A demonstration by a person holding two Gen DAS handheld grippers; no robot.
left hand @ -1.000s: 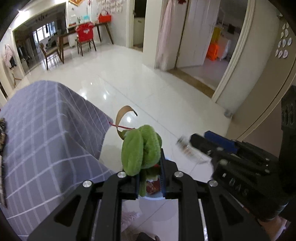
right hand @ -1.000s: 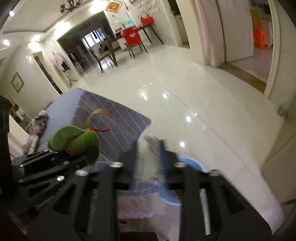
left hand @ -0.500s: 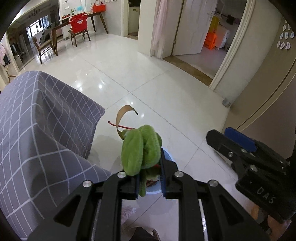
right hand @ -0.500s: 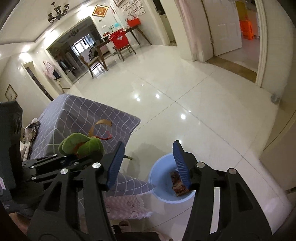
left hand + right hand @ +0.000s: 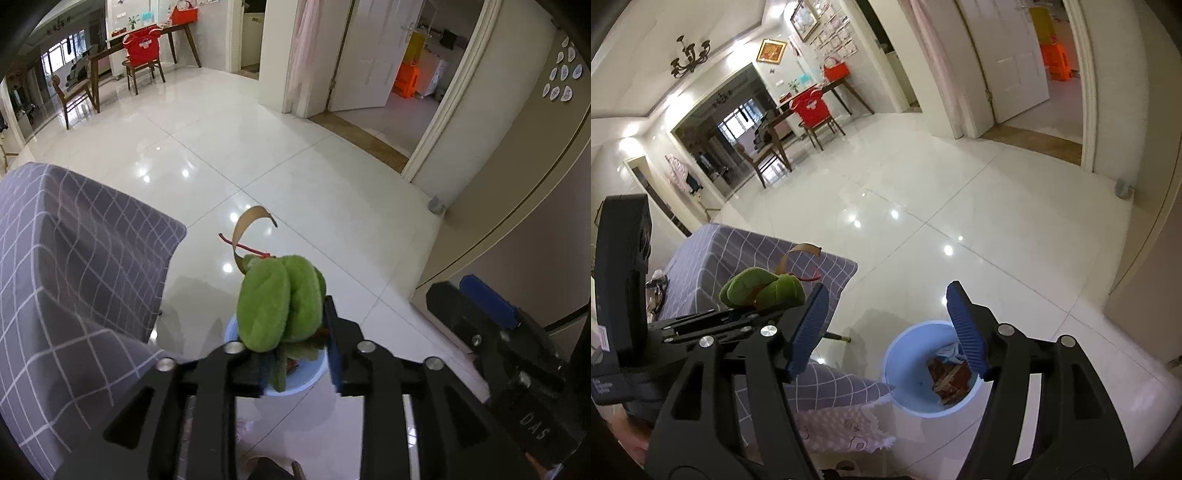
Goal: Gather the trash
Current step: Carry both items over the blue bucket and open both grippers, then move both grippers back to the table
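A bundle of green leaves point(image 5: 280, 302) with a curled brown strip and a red stem sits between the fingers of my left gripper point(image 5: 297, 343). The jaws are opening. The right pad stands clear of the leaves, which lean toward the left finger. Directly below is a light blue trash bin point(image 5: 308, 380) on the floor. In the right wrist view the bin point(image 5: 897, 369) holds brown and blue scraps point(image 5: 947, 376). My right gripper point(image 5: 886, 317) hangs above it, its jaws opening with nothing between them. The leaf bundle point(image 5: 761, 286) and the left gripper point(image 5: 738, 317) show at the left.
A table under a grey checked cloth point(image 5: 74, 277) stands left of the bin, its corner hanging close to it. A pink patterned cloth point(image 5: 842, 424) lies below that corner. White tiled floor stretches ahead to a doorway point(image 5: 406, 110) and wooden chairs point(image 5: 144, 62).
The left jaws have parted from the leaf bundle. The blurred thing between the right jaws is gone, and they now stand wider and empty. Both grippers have moved over the bin.
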